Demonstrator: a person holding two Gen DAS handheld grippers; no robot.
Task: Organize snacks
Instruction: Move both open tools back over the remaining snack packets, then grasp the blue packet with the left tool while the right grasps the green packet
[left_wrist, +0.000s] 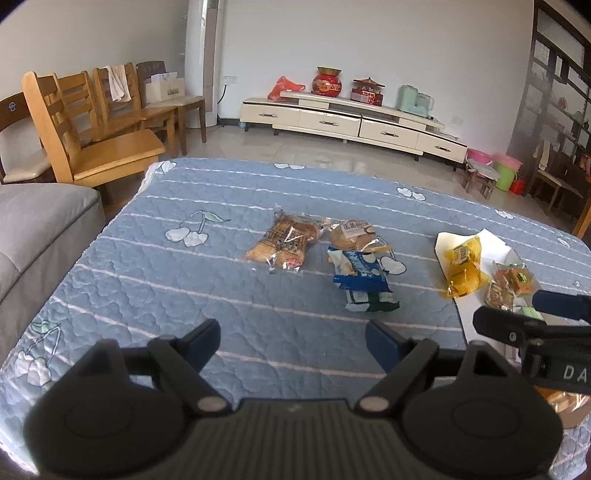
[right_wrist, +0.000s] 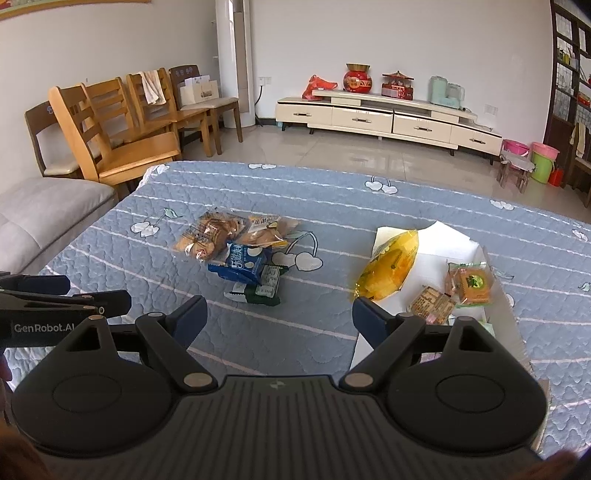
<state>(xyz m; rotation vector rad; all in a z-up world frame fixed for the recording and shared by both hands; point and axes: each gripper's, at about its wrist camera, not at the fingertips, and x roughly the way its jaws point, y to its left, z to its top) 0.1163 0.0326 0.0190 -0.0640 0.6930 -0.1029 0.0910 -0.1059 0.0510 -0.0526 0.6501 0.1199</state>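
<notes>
Left black two-finger gripper (left_wrist: 292, 341) low centre of its view, jaws wide apart, holding nothing; right black two-finger gripper (right_wrist: 279, 320) likewise spread and empty; clear-wrapped biscuit packs (left_wrist: 284, 242) and blue-white snack packet (left_wrist: 360, 275) mid-frame on blue quilted cherry-print cloth (left_wrist: 166, 280); yellow snack bag (right_wrist: 391, 264) and small orange-brown packets (right_wrist: 471, 282) at right in white open cardboard box (right_wrist: 443, 251).

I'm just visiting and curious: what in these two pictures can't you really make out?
- White box: near end hidden by the right gripper in the right wrist view.
- Green-black packet: partly under the blue packet; print too small.
- Pale green packet: mostly covered by the right gripper's finger in the left wrist view.
- Left gripper: open, holding nothing.
</notes>
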